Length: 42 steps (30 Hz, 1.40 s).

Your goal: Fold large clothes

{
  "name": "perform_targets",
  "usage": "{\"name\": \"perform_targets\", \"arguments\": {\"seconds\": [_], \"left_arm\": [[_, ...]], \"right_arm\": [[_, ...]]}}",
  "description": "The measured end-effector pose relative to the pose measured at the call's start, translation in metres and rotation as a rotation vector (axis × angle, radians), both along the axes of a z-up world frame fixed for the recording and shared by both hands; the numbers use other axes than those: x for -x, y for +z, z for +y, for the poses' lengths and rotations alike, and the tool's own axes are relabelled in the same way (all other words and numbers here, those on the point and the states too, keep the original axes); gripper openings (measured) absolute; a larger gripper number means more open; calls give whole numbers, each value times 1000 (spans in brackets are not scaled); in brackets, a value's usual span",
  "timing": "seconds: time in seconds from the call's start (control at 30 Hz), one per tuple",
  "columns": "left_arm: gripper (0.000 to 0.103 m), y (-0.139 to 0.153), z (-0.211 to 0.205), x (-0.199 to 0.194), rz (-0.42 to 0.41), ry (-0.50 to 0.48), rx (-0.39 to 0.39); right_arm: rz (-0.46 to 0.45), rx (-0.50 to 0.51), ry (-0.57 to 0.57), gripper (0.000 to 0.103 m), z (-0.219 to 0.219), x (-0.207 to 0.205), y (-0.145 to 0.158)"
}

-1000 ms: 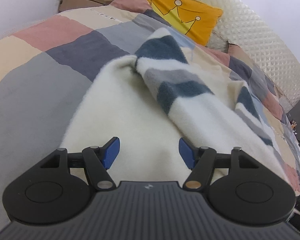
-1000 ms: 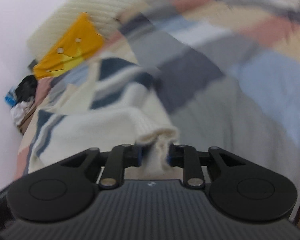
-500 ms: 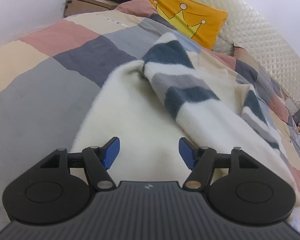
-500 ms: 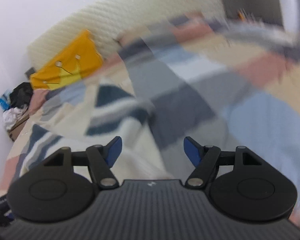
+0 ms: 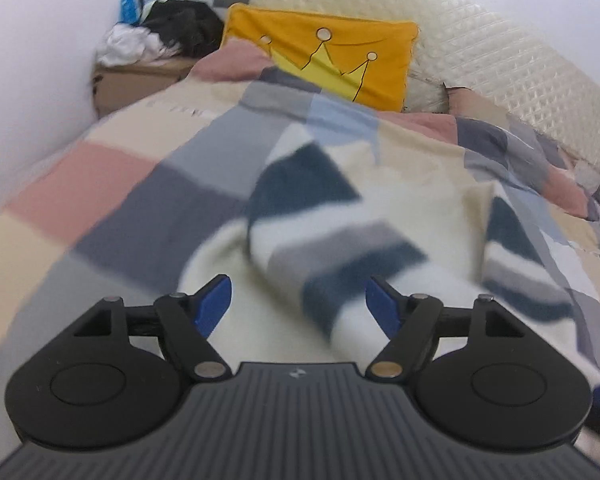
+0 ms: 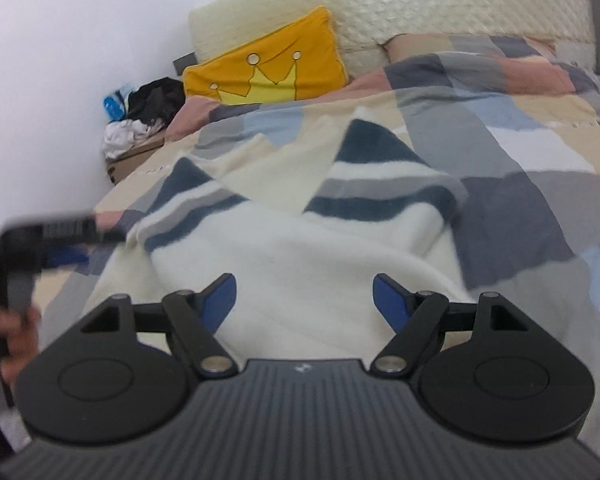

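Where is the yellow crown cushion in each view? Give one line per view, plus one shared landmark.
Left wrist view: yellow crown cushion, top centre, against the headboard.
Right wrist view: yellow crown cushion, upper left of centre.
Shared landmark: the striped fleece garment on the bed, just ahead of both cameras.

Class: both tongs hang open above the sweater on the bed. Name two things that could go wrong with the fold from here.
1. The striped sleeves lie loosely across the sweater; they may slide off when it is next lifted.
2. The soft checked quilt under it may bunch up, likely skewing the fold.
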<state>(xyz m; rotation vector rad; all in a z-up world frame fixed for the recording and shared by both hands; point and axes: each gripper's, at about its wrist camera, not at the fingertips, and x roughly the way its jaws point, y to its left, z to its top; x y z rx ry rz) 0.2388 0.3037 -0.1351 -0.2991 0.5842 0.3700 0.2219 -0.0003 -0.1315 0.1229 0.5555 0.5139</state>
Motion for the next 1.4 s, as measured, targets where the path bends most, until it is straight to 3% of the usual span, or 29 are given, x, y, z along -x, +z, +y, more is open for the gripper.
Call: {"name": "perform_targets", "arguments": {"seconds": [0.13,0.27,0.37,0.5,0.6,0.7,0.9,1.03,1.17,1.3,1.4], "left_arm": [[81,11,13,-51,37,-33,-123],[89,3,34,-103,87,-98,-132],[89,-13,53,-139,155,-59,-112],[89,-31,72,-166,198,-23,-131],[90,-36,90,-175,238,-6,-89],[90,-38,108,-179,283,3,-120],[91,-48,150,-181,347,88,-75],[93,-62,163,-184,353,120,-47],[94,-68,165,-181,326,144,-20],[93,-55,156,-171,303,143,-31],[93,-42,148,-158,283,133,2]], "right_arm": [[11,1,15,75,6,-8,-2],[20,3,8,75,5,-13,-8],[12,-1,7,75,7,-19,-13],[-76,90,16,75,23,-17,-17],[-104,107,31,75,31,-19,-16],[-92,118,40,75,38,-23,-17],[-79,138,75,75,50,-28,-16],[-61,151,81,75,53,-30,-19],[21,148,90,75,52,-39,-31],[25,162,89,76,56,-38,-36],[23,145,86,77,54,-37,-36]]}}
